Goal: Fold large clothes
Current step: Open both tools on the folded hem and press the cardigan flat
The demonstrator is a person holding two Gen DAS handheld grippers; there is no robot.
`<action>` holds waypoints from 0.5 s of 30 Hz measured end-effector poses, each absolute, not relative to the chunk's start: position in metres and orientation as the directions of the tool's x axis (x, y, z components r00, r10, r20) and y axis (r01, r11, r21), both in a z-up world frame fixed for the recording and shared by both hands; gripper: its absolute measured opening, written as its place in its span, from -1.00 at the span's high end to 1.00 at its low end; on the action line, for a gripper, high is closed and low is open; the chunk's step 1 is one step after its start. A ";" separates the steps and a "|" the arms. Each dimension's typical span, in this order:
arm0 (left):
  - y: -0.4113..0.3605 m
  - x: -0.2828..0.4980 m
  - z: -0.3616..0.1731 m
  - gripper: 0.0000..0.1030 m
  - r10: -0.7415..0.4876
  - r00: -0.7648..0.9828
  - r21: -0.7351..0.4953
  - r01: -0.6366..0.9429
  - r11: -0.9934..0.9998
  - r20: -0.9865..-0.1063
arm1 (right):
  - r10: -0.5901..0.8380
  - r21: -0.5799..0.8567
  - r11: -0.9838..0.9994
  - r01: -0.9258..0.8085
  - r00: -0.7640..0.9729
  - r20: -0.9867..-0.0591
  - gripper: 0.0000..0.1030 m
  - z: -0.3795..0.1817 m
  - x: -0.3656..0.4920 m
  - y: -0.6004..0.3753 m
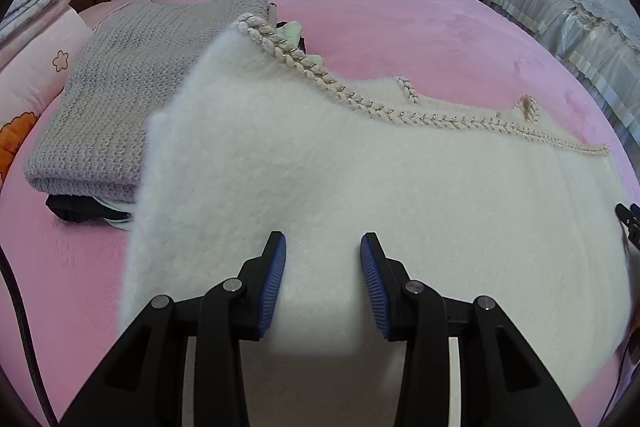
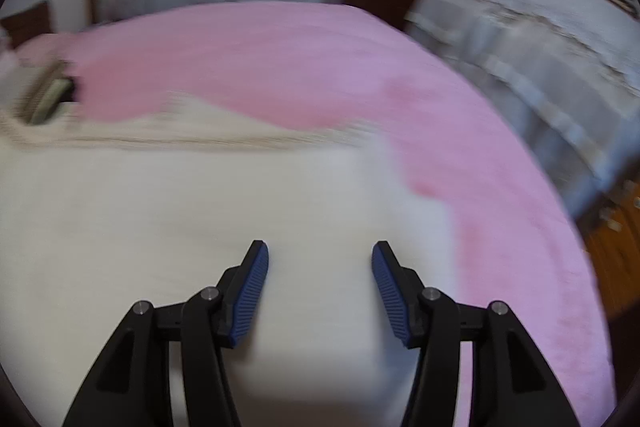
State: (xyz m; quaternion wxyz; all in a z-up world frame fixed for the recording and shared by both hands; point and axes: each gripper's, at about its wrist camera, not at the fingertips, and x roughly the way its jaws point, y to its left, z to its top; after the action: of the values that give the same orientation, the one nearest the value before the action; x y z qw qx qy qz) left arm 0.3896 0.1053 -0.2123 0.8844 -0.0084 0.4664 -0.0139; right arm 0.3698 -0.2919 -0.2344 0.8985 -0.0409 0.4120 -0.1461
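Note:
A fluffy white sweater (image 1: 320, 179) with braided cream trim (image 1: 304, 63) lies spread on the pink bed (image 1: 420, 27). Its left part stands raised above the bed, in front of the grey knit. My left gripper (image 1: 323, 247) is open just above the sweater's near part, with nothing between the blue pads. In the blurred right wrist view the same sweater (image 2: 180, 211) fills the lower left, its right edge near the pink cover (image 2: 480, 147). My right gripper (image 2: 320, 255) is open over the sweater, holding nothing.
A folded grey knit (image 1: 120, 99) sits on a stack of dark and light clothes (image 1: 80, 213) at the left. A pink floral quilt (image 1: 28, 59) lies far left. A covered sofa (image 1: 580, 15) stands to the right, wardrobe doors and a brown door behind.

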 end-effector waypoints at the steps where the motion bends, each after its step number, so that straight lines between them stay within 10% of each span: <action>1: 0.108 0.386 -0.212 0.25 -0.039 0.568 -0.033 0.021 0.999 -0.822 | -0.292 -0.169 0.953 0.252 0.609 -0.738 -0.17 -0.237 0.366 -0.309; 15: 0.114 0.353 -0.177 0.12 0.012 0.527 -0.012 -0.042 0.999 -0.850 | -0.132 0.039 0.968 0.250 0.631 -0.765 -0.35 -0.197 0.329 -0.290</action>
State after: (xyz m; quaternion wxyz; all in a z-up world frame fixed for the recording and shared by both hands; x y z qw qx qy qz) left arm 0.3531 0.1145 -0.1768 0.8736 -0.0152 0.4862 0.0155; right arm 0.3292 -0.2900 -0.1974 0.9002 0.0708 0.4164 -0.1059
